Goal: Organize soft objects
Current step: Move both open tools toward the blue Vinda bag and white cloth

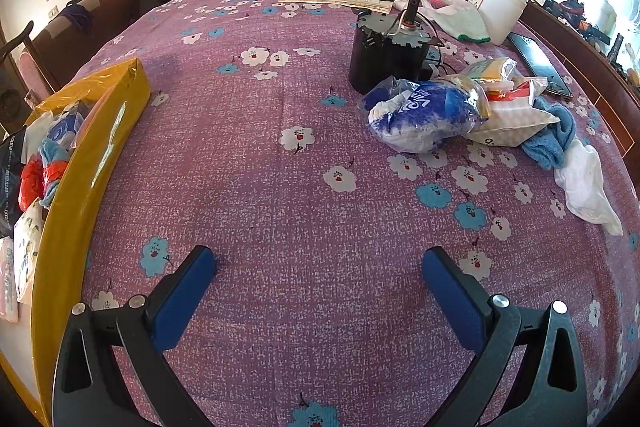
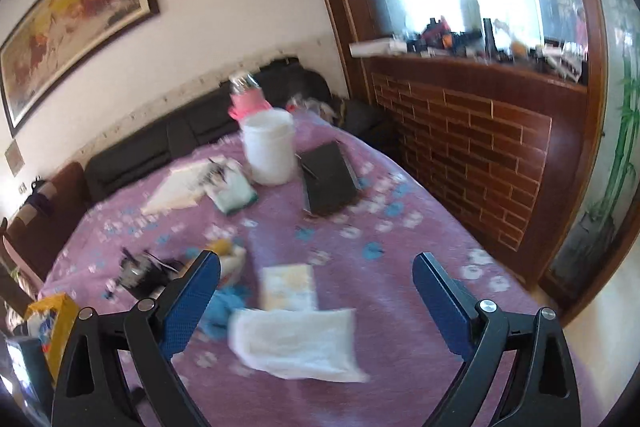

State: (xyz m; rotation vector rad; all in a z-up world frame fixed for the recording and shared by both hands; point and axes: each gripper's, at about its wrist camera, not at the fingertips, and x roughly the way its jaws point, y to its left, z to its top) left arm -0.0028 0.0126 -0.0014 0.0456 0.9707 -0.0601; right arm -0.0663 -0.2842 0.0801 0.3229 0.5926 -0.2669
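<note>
Between picks: both the left gripper (image 1: 318,263) and right gripper (image 2: 316,269) are spread wide and empty. Next grab likely the white cloth (image 2: 296,343) lying near under the right gripper, beside the blue towel (image 1: 554,137) and bagged tissue pile (image 1: 424,115) at right. Yellow box (image 1: 96,163) at far left already holds tissue packs and cloths.

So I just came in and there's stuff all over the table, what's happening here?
A person with a claw in each hand is sorting soft things into the yellow box at the table's left edge, which already holds several packs and cloths. Right now both the left claw and the right claw are open and hold nothing. A blue tissue bag, a blue cloth and a white cloth lie loose on the purple tablecloth, waiting.
</note>
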